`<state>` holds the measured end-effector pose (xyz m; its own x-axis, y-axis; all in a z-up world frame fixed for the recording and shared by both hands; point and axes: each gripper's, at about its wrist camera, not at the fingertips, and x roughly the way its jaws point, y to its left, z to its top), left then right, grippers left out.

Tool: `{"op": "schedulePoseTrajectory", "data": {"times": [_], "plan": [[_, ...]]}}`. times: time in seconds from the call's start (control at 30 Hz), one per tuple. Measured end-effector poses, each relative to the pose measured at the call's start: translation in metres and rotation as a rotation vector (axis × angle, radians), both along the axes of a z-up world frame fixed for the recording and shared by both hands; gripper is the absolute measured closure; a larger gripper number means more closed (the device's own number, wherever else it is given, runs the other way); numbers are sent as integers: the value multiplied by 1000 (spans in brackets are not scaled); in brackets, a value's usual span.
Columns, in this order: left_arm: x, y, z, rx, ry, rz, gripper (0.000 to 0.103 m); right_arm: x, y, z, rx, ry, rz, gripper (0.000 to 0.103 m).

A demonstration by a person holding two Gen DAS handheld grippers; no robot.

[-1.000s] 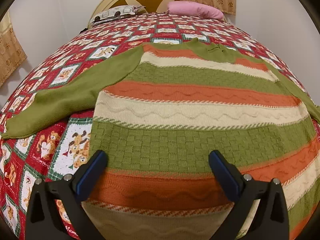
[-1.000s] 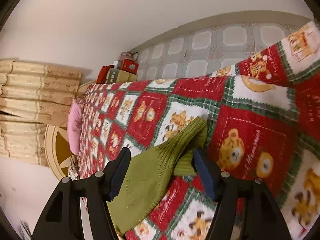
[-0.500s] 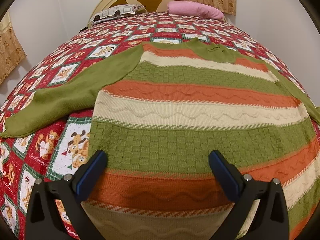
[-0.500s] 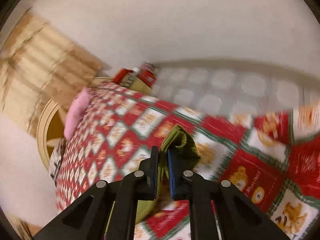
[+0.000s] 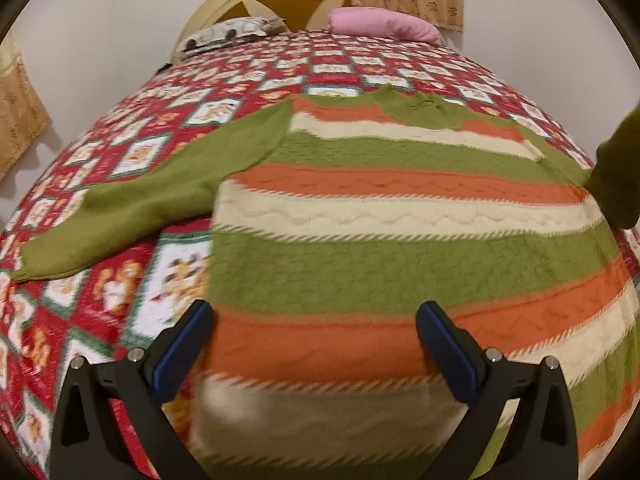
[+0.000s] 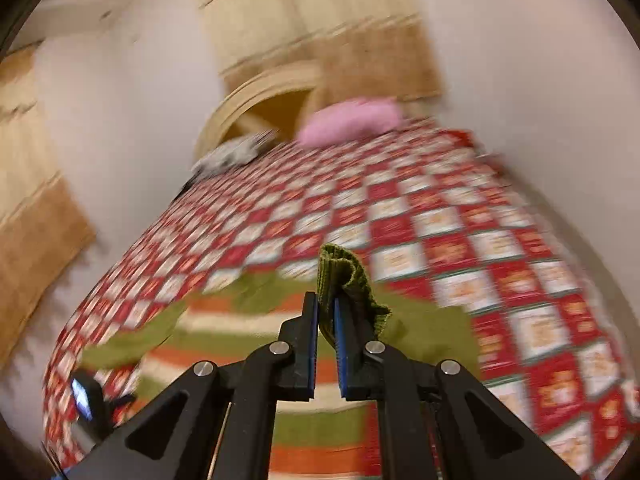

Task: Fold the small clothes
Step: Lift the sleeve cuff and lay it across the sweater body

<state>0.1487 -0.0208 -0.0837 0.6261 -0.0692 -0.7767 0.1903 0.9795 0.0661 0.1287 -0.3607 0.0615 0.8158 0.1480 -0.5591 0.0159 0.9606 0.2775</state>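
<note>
The striped sweater (image 5: 380, 240) is lying flat on the patchwork bedspread (image 5: 248, 80), its left sleeve (image 5: 132, 208) stretching outward. The left gripper (image 5: 312, 344) is hovering above the hem, its 2 fingers spread wide. The right gripper (image 6: 326, 312) is pinching the green cuff (image 6: 344, 276), lifting it above the sweater's body.

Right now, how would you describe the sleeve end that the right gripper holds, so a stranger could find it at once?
Find the bed with the red bear quilt and the striped sweater spread on it. At the sweater's right side, the right gripper is shut on the sleeve cuff. Unlike the other sleeve, which lies flat on the quilt, this plain green ribbed cuff is lifted and bunched.
</note>
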Motion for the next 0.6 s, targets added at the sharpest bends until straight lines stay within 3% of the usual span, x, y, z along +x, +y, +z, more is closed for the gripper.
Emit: {"op": "schedulePoseTrajectory", "data": {"times": [0.13,0.23,0.3,0.33,0.37,0.4,0.5,0.6], "plan": [[-1,19,-3,-28,-2,47,0,27,52,-38,63,46,95,95],[3,28,-12,-119,42,75,0,39,71,-58,183,61,160,90],[5,29,-12,-133,35,74,0,34,72,-59,228,40,157,69],[7,28,-14,-130,40,66,0,27,66,-57,240,10,122,50],[8,27,-14,-131,42,65,0,23,60,-56,238,-8,88,40],[9,27,-14,-134,42,65,0,20,54,-55,233,-18,56,40],[8,28,-14,-138,40,66,0,21,40,-63,197,79,-10,40],[8,28,-14,-141,39,67,0,23,61,-80,163,153,39,49]]}}
